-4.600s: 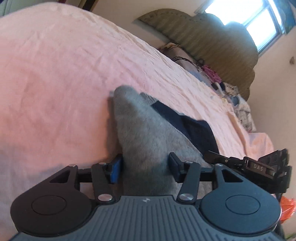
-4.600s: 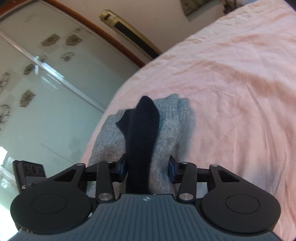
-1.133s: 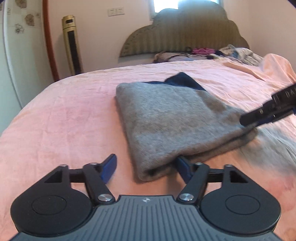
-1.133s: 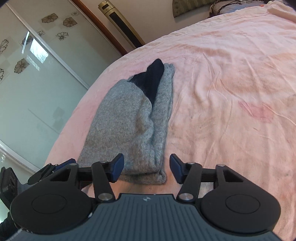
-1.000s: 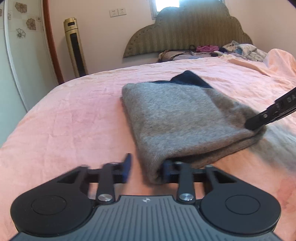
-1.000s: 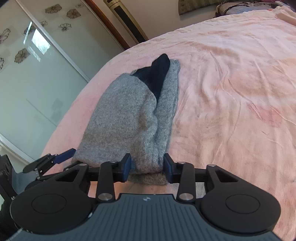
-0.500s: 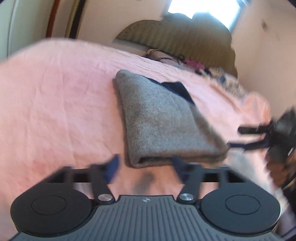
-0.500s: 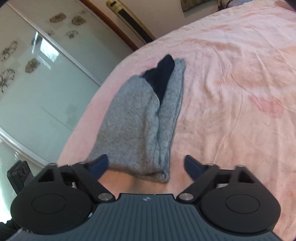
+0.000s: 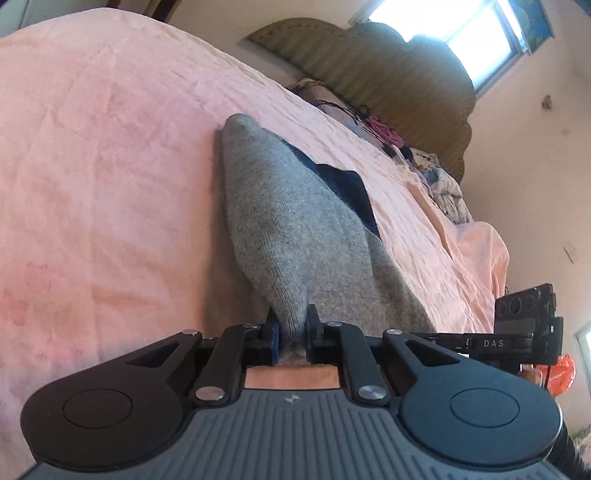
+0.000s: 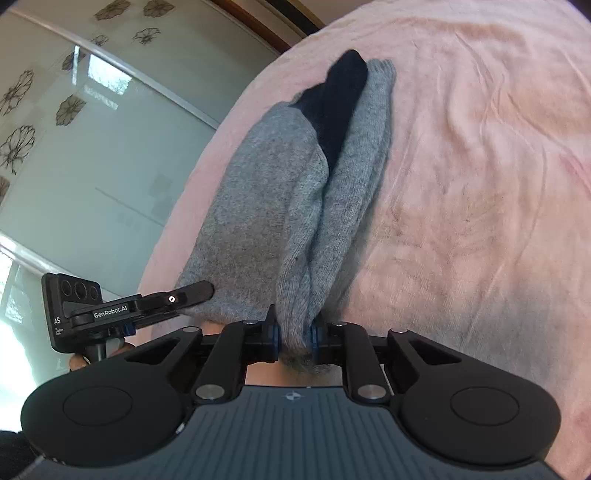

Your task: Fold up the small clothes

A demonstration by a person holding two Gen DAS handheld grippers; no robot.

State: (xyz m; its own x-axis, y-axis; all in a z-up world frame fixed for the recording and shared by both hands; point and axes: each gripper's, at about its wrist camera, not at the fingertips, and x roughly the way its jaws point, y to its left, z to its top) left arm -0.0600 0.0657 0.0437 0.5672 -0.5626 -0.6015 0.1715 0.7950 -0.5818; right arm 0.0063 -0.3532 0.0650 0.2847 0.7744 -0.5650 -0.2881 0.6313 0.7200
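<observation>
Pinching grey garment (image 9: 295,236) corners, both grippers clamped.

Pink bed (image 9: 110,155), sunlit window (image 9: 458,33)

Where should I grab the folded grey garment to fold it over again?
Grip the grey garment by its near edge, one corner per tool, coming in low from the near side: it lies flat, layers stacked there. Left tool and right tool already pinch it.
</observation>
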